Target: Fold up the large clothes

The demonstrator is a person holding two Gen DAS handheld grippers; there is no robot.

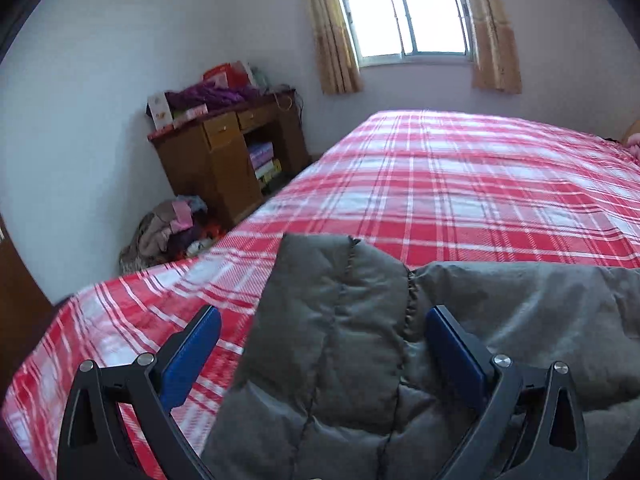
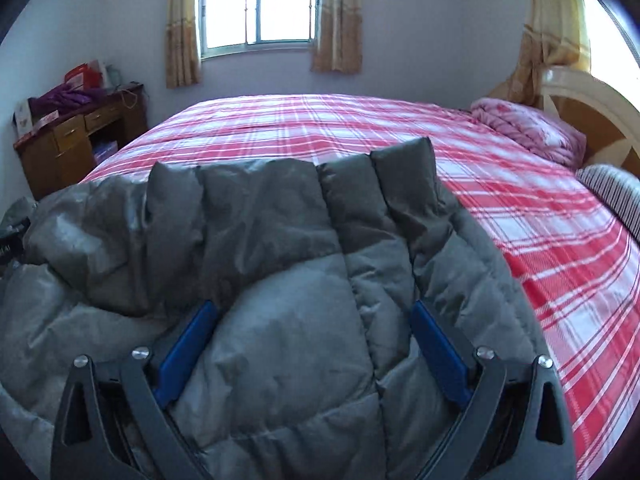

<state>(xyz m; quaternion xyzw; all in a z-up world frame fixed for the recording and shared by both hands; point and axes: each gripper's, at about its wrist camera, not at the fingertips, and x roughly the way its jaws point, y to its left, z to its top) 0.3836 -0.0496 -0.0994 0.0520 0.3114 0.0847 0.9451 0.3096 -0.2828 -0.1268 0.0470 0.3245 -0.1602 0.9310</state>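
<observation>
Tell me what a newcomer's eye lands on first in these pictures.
First the red plaid bedspread covering the whole bed, with a puffy grey quilted jacket heaped on its near edge. Both grippers, left and right, stand open with jacket padding between their blue pads. Behind, a bright window glows between tan curtains.

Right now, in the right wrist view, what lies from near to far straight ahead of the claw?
Right claw → grey puffer jacket → red plaid bedspread → far wall → window.

Grey padded jacket between wide-spread fingers
</observation>
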